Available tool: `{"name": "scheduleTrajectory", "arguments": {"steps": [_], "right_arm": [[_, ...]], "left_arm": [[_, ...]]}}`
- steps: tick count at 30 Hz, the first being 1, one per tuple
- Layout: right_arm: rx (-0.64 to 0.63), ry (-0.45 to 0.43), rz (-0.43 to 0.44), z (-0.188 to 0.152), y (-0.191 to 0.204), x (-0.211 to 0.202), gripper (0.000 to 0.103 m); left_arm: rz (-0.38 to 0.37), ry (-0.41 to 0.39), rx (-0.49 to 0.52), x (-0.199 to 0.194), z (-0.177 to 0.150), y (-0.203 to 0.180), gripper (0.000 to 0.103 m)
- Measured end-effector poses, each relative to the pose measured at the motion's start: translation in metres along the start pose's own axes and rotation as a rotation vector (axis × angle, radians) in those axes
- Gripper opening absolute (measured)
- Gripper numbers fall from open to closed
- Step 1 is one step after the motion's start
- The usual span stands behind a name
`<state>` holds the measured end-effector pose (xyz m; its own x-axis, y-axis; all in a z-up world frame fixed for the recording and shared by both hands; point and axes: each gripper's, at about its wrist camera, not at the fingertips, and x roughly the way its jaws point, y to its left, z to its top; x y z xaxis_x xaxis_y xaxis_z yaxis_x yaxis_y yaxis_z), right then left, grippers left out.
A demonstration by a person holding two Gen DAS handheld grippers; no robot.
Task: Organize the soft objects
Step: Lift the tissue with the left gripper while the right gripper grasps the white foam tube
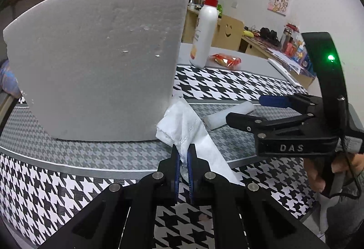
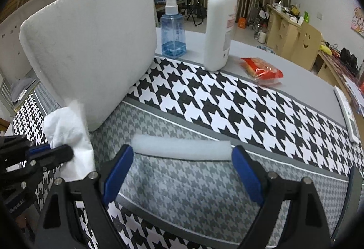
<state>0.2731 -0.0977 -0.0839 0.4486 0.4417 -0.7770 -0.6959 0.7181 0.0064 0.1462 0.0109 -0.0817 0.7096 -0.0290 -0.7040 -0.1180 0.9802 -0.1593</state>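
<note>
My left gripper point(image 1: 184, 158) is shut on a crumpled white tissue point(image 1: 182, 121), which trails over the houndstooth mat beside a big white foam block point(image 1: 97, 62). A short white foam stick point(image 2: 182, 146) lies flat on the grey part of the mat. My right gripper point(image 2: 183, 152) stands open just in front of it, one blue pad near each end and neither pad pressing on it. The left wrist view shows the right gripper point(image 1: 248, 110) from the side, over the foam stick point(image 1: 227, 115). The right wrist view has the left gripper point(image 2: 59, 151) and the tissue point(image 2: 66, 126) at the left edge.
The foam block point(image 2: 91, 49) stands upright on the mat point(image 2: 227, 99). Behind it are a blue spray bottle point(image 2: 172, 28), a white pump bottle point(image 2: 220, 26) with a red top, and a red snack packet point(image 2: 261, 69). A person's hand point(image 1: 318, 171) holds the right gripper's handle.
</note>
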Motion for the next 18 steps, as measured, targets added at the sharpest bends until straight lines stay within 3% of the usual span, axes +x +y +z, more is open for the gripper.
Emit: {"name": "scheduleTrajectory", "arguments": {"steps": [8,14,18], "right_arm": [[0.069,0.019,-0.019,0.004,-0.017,0.011,0.091],[0.122,0.048,0.010,0.005,-0.027,0.020,0.076],[0.130,0.046,0.026,0.004,-0.029,0.021,0.074]], "left_arm": [[-0.024,0.000,0.023,0.001,0.000,-0.006,0.006],[-0.034,-0.002,0.038,0.007,0.002,-0.017,0.006],[-0.038,-0.005,0.044,0.008,0.001,-0.020,0.006]]}}
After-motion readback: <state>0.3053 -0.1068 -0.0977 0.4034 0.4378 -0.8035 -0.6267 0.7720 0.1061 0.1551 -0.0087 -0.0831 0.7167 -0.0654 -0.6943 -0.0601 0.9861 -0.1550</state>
